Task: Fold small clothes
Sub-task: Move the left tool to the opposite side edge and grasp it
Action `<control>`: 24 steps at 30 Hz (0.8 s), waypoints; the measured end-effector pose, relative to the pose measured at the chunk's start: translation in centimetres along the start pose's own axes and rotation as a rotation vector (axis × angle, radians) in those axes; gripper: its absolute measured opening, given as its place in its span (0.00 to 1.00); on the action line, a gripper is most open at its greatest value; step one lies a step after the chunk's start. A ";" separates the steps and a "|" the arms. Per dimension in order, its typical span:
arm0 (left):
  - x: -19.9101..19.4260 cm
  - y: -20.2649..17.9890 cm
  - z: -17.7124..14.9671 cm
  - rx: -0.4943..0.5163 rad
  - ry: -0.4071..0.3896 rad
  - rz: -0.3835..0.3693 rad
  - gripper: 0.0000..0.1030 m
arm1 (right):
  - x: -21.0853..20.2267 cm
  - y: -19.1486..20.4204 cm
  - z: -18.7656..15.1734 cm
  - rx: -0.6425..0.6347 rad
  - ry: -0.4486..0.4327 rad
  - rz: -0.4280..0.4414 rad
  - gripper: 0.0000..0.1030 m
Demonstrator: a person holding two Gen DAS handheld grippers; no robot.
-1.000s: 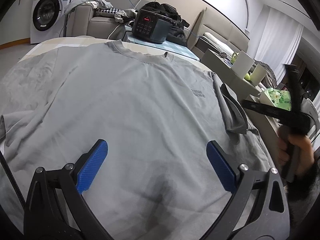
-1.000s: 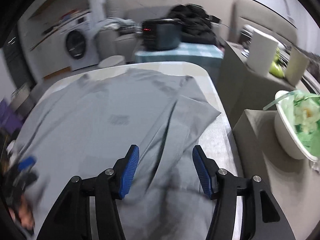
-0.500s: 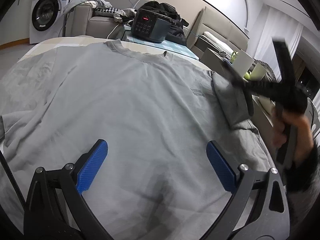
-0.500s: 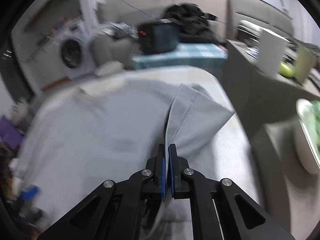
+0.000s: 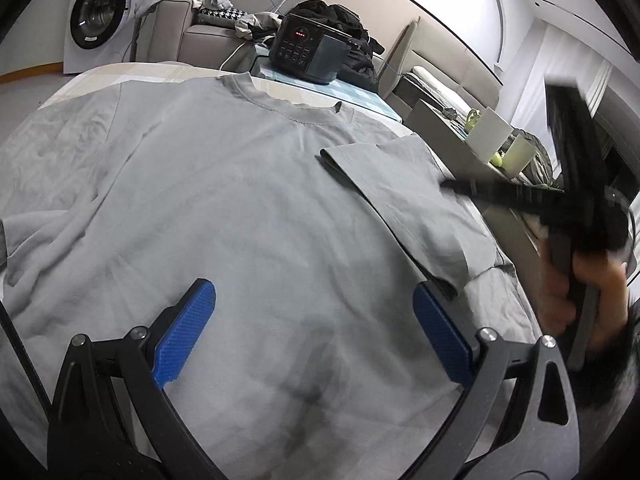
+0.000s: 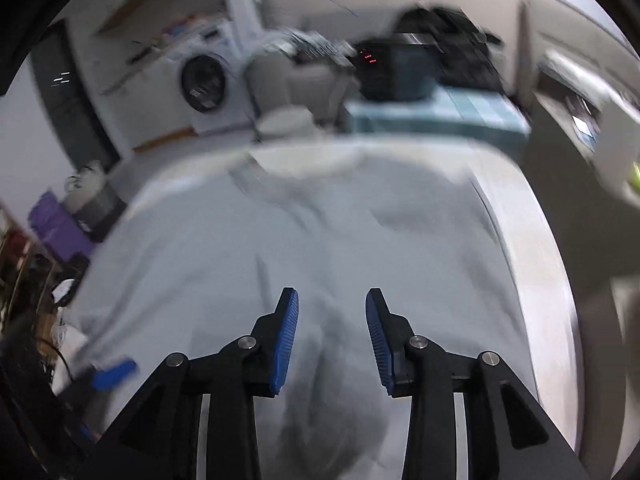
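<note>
The grey T-shirt (image 5: 240, 208) lies flat on the tabletop (image 5: 120, 76), collar away from both grippers, long axis running straight ahead. Its right sleeve (image 5: 404, 196) is folded in over the chest, just beside the right gripper (image 6: 332, 336) — jaws opening, nothing between them. The left gripper (image 5: 312, 332) hovers above the hem, jaws spread wide, empty.

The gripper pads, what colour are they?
Blue, with a fine dotted texture; the pads show best in the left wrist view.
</note>
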State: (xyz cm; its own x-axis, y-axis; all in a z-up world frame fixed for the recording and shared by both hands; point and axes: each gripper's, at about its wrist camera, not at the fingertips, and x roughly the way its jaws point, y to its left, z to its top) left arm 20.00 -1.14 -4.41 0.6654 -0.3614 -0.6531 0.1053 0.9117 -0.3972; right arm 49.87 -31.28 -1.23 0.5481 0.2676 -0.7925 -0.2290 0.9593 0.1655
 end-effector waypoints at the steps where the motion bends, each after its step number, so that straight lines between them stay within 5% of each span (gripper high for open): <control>1: 0.1 -0.1 0.0 0.003 0.002 0.001 0.95 | 0.2 -0.4 -1.1 0.000 0.009 -0.004 0.35; 4: 0.0 -0.3 0.0 0.021 -0.002 0.007 0.95 | 1.3 -0.9 -4.4 -0.028 0.071 -0.020 0.35; 10: -0.9 0.7 -0.1 -0.014 -0.012 0.021 0.95 | -4.4 -2.0 -8.4 0.045 -0.047 0.038 0.39; 13: -3.3 2.2 -0.1 -0.046 -0.028 0.086 0.95 | -7.3 -2.5 -10.1 0.054 -0.102 0.042 0.46; 21: -13.8 16.4 -1.7 -0.456 -0.133 0.338 0.95 | -11.8 -3.6 -12.8 0.115 -0.190 0.108 0.55; 24: -15.3 22.0 -2.4 -0.611 -0.153 0.376 0.94 | -11.7 -3.5 -13.1 0.122 -0.198 0.121 0.56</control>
State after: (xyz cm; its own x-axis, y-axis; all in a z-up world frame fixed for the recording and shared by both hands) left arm 10.33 24.01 -4.71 0.6759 0.0270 -0.7365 -0.5517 0.6811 -0.4813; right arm 33.68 -39.00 -0.22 0.6720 0.3822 -0.6343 -0.2104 0.9198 0.3312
